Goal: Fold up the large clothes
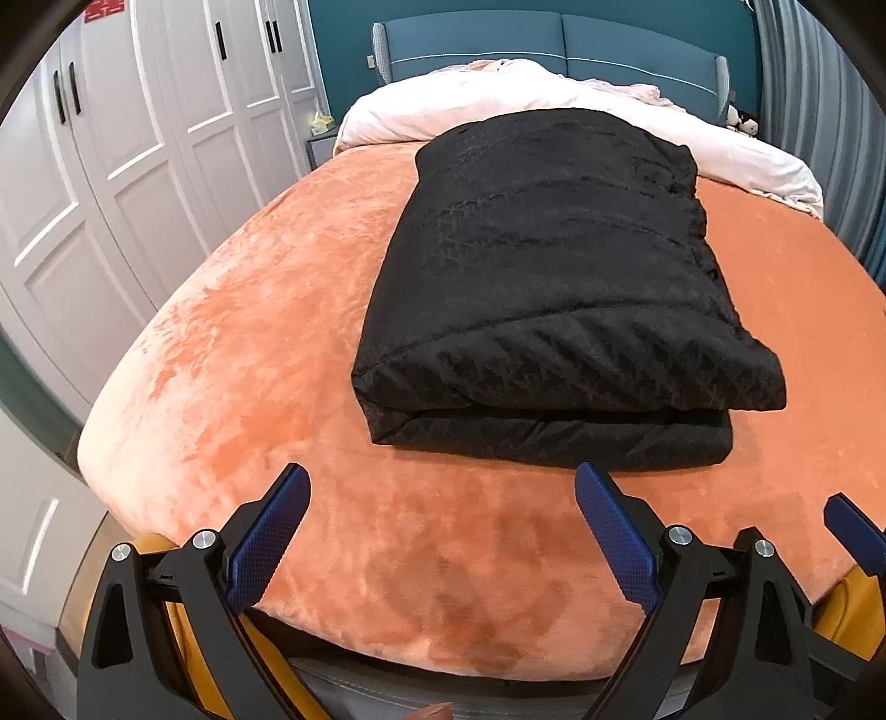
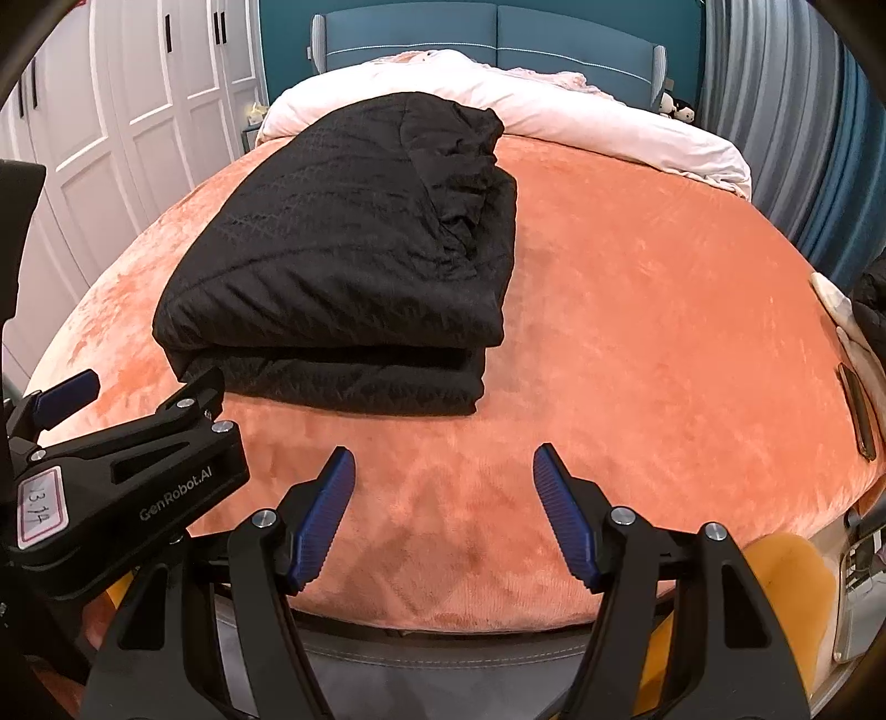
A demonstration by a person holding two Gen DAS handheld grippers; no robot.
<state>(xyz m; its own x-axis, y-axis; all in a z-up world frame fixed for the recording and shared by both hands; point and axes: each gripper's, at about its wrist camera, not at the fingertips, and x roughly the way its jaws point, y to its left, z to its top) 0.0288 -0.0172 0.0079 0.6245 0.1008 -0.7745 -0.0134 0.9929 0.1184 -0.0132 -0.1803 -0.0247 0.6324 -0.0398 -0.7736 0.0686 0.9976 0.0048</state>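
Note:
A large black quilted garment lies folded into a thick rectangular stack on the orange bedspread. In the right wrist view the same black garment sits left of centre. My left gripper hovers near the bed's front edge, just short of the stack's near fold, open with nothing between its blue pads. My right gripper is beside it to the right, also open and empty over bare orange bedspread. The left gripper's black body shows at the left of the right wrist view.
A white duvet is bunched at the head of the bed below a blue headboard. White wardrobe doors stand to the left, a grey-blue curtain to the right. A dark phone-like object lies at the bed's right edge.

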